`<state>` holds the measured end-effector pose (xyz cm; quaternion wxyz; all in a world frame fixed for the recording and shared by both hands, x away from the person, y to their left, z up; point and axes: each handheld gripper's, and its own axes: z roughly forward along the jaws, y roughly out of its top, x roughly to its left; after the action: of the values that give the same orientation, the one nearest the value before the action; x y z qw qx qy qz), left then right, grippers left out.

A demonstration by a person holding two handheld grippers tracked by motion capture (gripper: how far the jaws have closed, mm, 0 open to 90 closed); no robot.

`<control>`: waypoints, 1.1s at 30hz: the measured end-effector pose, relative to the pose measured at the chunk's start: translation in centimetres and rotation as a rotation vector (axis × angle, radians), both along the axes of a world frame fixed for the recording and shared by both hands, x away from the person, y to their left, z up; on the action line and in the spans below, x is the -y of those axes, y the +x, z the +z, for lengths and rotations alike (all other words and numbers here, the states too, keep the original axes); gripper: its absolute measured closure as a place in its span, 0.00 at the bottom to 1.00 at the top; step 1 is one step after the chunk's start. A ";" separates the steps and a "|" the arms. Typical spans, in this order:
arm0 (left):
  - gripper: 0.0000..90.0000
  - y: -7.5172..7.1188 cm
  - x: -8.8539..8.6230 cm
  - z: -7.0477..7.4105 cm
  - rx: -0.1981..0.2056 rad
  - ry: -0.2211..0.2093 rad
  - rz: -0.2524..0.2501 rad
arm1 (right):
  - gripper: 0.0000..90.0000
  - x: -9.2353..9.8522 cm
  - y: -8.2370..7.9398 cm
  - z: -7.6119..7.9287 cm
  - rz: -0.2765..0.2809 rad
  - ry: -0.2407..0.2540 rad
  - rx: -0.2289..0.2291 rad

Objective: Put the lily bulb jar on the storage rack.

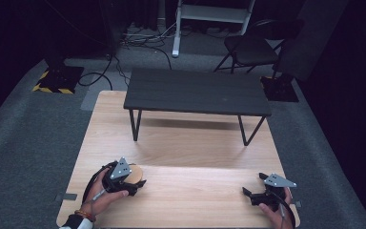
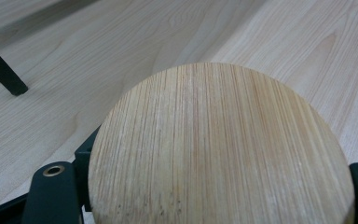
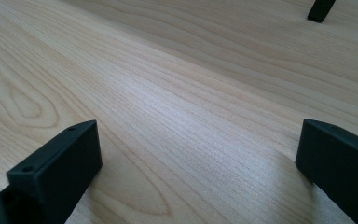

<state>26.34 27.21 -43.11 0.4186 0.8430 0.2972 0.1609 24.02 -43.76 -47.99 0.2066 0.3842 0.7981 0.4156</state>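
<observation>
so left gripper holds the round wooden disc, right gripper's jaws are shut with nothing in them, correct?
Not quite. The right gripper has nothing in it, but its jaws stand wide apart over the bare wooden table, as the right gripper view shows. The left gripper does hold the round wooden disc.

Round pale bamboo-grain wooden disc (image 2: 219,149) sat flat-face up between left tongs' (image 1: 132,183) jaws, near bench's (image 1: 181,143) front-left edge.
</observation>
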 end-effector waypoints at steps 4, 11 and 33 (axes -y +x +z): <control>0.29 0.2 0.2 0.6 -0.005 0.001 0.003 | 0.00 0.0 0.0 0.0 0.000 0.000 0.000; 0.29 0.8 0.9 2.8 0.010 -0.016 0.005 | 0.00 0.0 0.0 0.0 0.003 0.000 0.000; 0.29 9.2 5.5 16.4 0.037 -0.117 -0.074 | 0.00 0.2 0.1 0.0 0.016 0.000 0.000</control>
<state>35.50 21.67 -26.74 0.4783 0.8242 0.2670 0.1435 24.11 -43.94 -47.98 0.2034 0.3780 0.8011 0.4172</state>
